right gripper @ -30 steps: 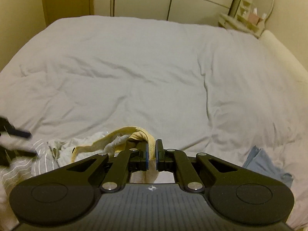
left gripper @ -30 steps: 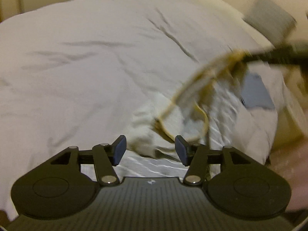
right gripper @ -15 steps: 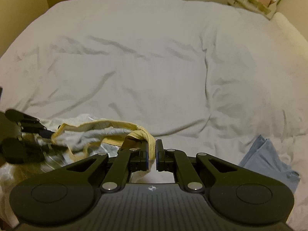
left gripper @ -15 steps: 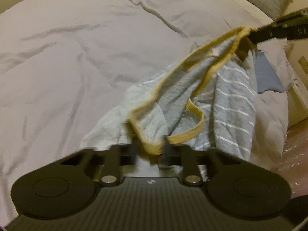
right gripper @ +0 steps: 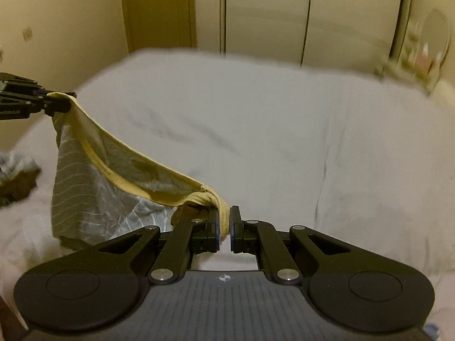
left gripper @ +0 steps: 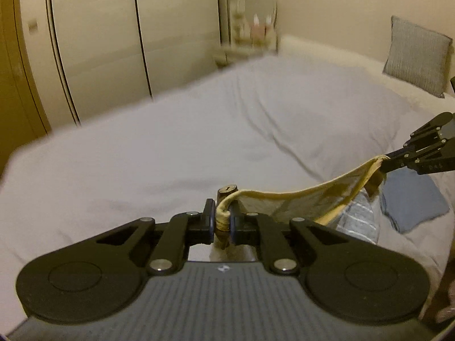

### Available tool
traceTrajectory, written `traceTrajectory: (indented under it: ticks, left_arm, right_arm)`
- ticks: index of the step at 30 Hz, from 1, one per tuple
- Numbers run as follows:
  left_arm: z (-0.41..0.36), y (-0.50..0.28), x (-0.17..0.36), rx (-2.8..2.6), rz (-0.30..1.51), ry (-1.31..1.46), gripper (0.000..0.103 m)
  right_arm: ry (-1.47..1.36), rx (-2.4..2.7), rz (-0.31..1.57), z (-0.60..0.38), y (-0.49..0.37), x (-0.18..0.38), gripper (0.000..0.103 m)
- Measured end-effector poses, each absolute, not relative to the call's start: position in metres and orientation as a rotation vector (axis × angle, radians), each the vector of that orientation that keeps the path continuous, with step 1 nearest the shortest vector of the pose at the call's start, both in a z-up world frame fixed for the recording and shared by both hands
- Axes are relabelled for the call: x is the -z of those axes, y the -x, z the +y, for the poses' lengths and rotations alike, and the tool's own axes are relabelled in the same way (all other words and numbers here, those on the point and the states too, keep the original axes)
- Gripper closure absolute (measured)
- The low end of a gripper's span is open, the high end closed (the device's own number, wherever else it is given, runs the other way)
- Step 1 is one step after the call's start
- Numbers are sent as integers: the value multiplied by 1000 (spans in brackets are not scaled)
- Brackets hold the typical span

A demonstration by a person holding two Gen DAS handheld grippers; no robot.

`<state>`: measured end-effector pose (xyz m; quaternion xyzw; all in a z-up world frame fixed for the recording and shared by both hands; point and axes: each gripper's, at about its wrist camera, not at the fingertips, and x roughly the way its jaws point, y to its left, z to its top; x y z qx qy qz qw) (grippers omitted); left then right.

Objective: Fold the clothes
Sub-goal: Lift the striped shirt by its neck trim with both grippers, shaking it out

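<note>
A grey garment with thin white stripes and a yellow band (left gripper: 301, 199) (right gripper: 93, 182) hangs stretched between my two grippers, lifted above the bed. My left gripper (left gripper: 222, 221) is shut on one end of the yellow band; it also shows at the left edge of the right wrist view (right gripper: 57, 105). My right gripper (right gripper: 224, 224) is shut on the other end and appears at the right of the left wrist view (left gripper: 384, 164). The striped body droops below the band.
A wide bed with a white duvet (left gripper: 170, 153) (right gripper: 284, 130) lies ahead. A folded blue cloth (left gripper: 412, 201) rests at its right, a grey pillow (left gripper: 416, 54) beyond. More crumpled clothing (right gripper: 17, 170) lies at left. Wardrobe doors (right gripper: 264, 14) and a mirror shelf (left gripper: 256, 28) stand behind.
My left gripper has shut on the yellow band. Both grippers have risen and spread apart, pulling the garment up off the bed and taut between them.
</note>
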<state>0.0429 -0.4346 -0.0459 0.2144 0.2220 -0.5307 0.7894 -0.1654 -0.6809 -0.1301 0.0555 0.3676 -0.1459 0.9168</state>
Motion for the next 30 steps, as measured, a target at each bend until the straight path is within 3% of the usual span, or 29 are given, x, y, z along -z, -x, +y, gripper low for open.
traceTrajectory:
  ticks: [12, 21, 26, 30]
  left_arm:
    - [-287, 56, -75, 1242, 100, -328, 96]
    - [-165, 120, -168, 1343, -97, -217, 97]
    - [-172, 126, -195, 1363, -137, -210, 96]
    - [-218, 105, -179, 1352, -75, -240, 96]
  right_arm:
    - [188, 629, 337, -473, 294, -12, 98]
    - [396, 841, 149, -316, 370, -104, 98]
    - [462, 878, 135, -320, 373, -132, 98]
    - [467, 852, 199, -383, 341, -116, 98]
